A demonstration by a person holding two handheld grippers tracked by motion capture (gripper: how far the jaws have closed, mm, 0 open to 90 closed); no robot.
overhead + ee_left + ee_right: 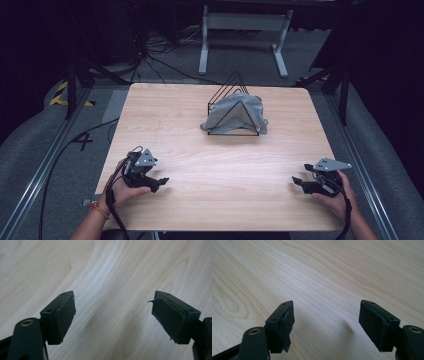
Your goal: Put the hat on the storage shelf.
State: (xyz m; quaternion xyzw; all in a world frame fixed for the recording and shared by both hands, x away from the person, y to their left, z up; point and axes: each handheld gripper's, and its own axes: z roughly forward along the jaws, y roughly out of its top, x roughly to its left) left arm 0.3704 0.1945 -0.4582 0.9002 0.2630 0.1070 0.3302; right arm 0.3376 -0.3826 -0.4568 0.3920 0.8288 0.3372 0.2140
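A grey cloth (235, 114) is draped over a black wire rack (233, 107) at the back middle of the wooden table (220, 165). My left gripper (161, 182) rests low over the table's front left, held in a hand, jaws pointing right. Its jaws (113, 315) stand wide apart with bare wood between the pads. My right gripper (296, 181) sits at the front right, jaws pointing left. In the right gripper view its jaws (327, 322) are also spread open over bare wood, holding nothing.
Beyond the table's far edge stand a white metal frame (245, 30) and loose cables (160, 55) on the grey floor. Rails run along both sides of the table. Bare wood lies between the two grippers.
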